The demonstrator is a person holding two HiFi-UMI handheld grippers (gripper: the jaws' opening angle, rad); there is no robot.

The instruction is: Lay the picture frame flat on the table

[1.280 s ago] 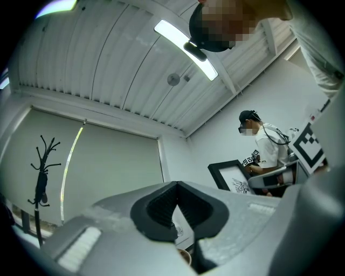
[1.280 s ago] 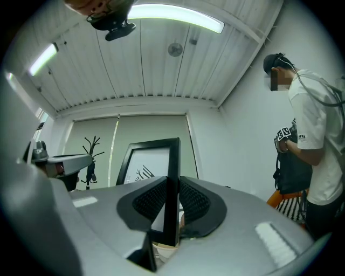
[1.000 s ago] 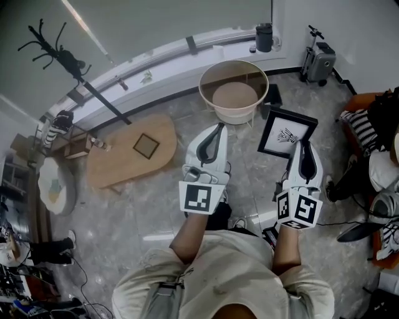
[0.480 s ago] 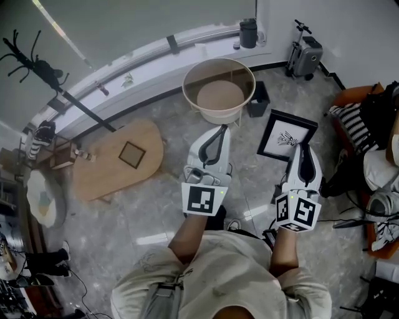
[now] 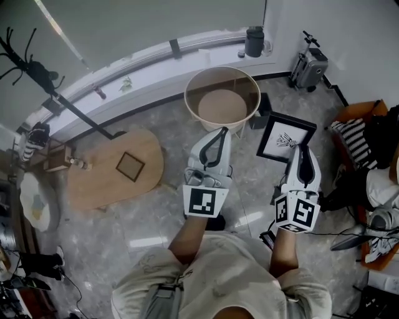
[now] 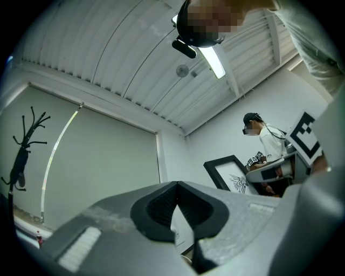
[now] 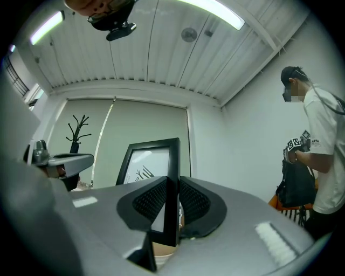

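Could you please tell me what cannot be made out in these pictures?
Picture frame lower edge: right gripper view, hidden behind the right tool.
Its drawing: head view, too small to read.
Wooden table: cut off below both gripper views' lower edge.
Square thing on it: head view, too small.

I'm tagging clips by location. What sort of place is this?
Probably a living-room set inside a studio or lab: a low wooden table, a round side table and a coat stand, under a ribbed ceiling with strip lights.

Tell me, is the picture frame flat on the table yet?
No: the picture frame is held upright, its edge pinched in the right gripper.
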